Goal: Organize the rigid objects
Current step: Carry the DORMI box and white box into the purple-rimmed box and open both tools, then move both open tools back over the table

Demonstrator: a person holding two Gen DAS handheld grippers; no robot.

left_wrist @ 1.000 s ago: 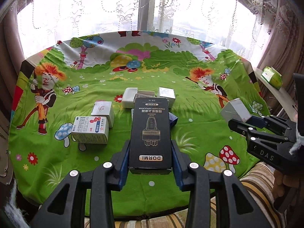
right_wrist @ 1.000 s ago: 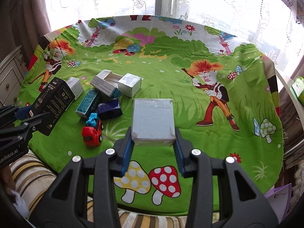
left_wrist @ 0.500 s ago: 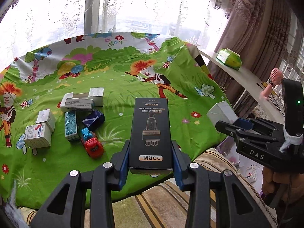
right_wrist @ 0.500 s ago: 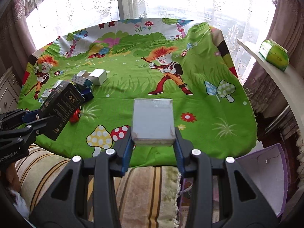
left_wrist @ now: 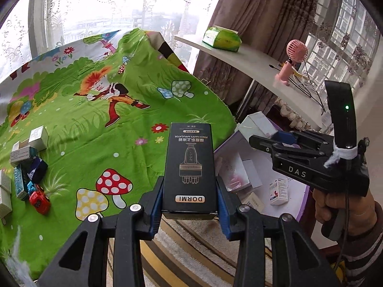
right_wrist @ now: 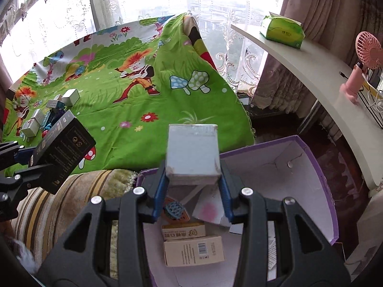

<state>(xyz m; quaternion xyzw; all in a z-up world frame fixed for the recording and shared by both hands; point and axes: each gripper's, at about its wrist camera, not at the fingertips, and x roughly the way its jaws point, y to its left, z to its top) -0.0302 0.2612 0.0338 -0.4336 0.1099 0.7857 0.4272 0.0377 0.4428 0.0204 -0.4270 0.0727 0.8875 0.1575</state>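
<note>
A purple-walled cardboard box (right_wrist: pixel 318 167) sits on the floor beside a striped cushion (right_wrist: pixel 79 191), already holding a tan barcoded carton (right_wrist: pixel 194 251), a smaller yellow carton (right_wrist: pixel 183 232) and loose white packets. Beyond the cushion a green cartoon cloth (left_wrist: pixel 100 119) carries a cluster of small boxes (left_wrist: pixel 26 148) and a red toy car (left_wrist: pixel 39 198); a curved white shelf (right_wrist: pixel 323 71) bears a green tissue pack (right_wrist: pixel 282 31) and a pink handheld fan (right_wrist: pixel 363 57). The left gripper (left_wrist: pixel 190 205) is clamped on a tall black box lettered DORMI (left_wrist: pixel 189 169), held above the cushion's edge near the cardboard box. The right gripper (right_wrist: pixel 192 186) is clamped on a plain grey box (right_wrist: pixel 192 150), scuffed at its edges, hanging over the cardboard box's open interior
</note>
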